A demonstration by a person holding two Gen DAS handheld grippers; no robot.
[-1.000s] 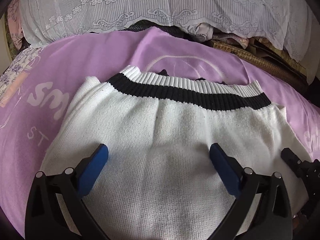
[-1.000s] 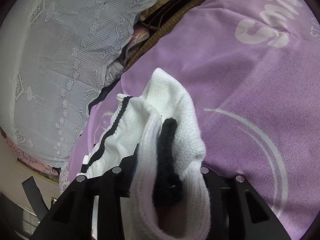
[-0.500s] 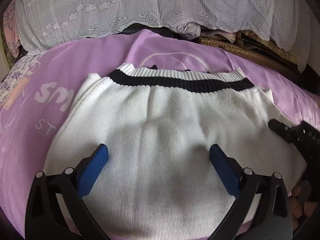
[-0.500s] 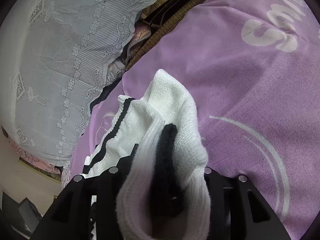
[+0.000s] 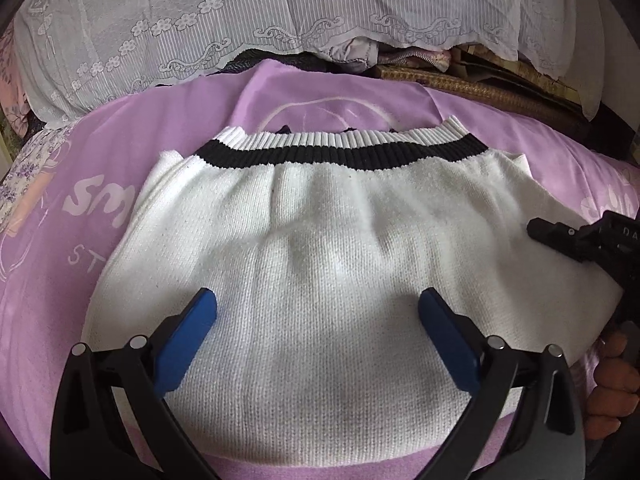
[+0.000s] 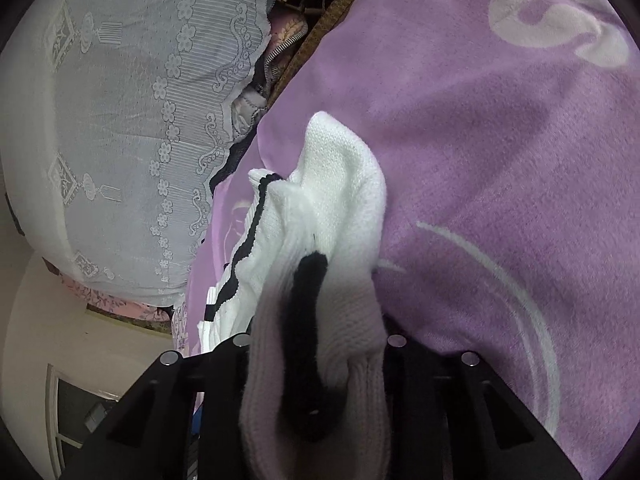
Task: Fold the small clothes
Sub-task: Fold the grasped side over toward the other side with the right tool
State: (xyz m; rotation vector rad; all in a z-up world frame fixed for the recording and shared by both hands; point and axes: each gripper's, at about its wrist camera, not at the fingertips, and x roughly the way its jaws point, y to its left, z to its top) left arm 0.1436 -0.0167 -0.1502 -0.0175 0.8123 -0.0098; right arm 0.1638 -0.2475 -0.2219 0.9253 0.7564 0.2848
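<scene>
A small white knit garment [image 5: 320, 256] with a black stripe on its ribbed band [image 5: 344, 156] lies spread on a purple blanket [image 5: 80, 208]. My left gripper [image 5: 318, 320] is open, its blue pads [image 5: 188, 336] hovering over the near part of the garment, holding nothing. My right gripper [image 6: 316, 344] is shut on a bunched edge of the same garment [image 6: 340, 200], with white and black ribbing between its jaws. The right gripper also shows at the right edge of the left wrist view [image 5: 580, 240], at the garment's right side.
A white lace cover [image 5: 280, 20] drapes over a pile at the back, with a woven mat [image 5: 480, 88] and other fabrics under it. The purple blanket [image 6: 500, 140] has white print. A hand [image 5: 612, 384] grips the right tool.
The left gripper has drawn back and tilted a little, so the garment sits lower in its view. The right gripper has lifted and rolled with the held edge, the garment's right side spreading outward.
</scene>
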